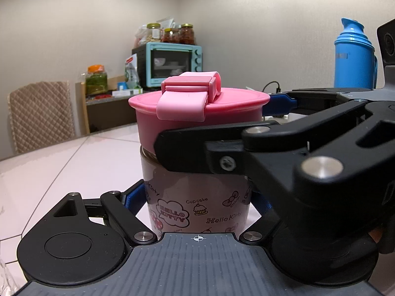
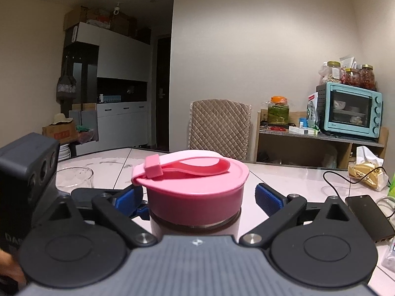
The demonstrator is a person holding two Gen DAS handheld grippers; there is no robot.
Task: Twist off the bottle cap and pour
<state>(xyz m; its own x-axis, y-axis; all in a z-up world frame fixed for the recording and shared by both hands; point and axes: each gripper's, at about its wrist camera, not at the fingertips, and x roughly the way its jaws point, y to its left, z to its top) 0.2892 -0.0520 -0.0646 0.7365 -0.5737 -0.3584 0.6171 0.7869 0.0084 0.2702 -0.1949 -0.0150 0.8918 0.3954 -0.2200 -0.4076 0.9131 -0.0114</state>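
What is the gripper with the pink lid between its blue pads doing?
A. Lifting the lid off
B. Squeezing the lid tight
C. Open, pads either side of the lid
C: the right gripper is open, gaps showing between its blue pads and the pink lid.

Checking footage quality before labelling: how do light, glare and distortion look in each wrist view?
Left wrist: evenly lit, pink cap sharp, walls bowed by fisheye, ceiling glare at top. Right wrist: dimmer, dark room at left, black corner vignetting, soft reflections on the table.
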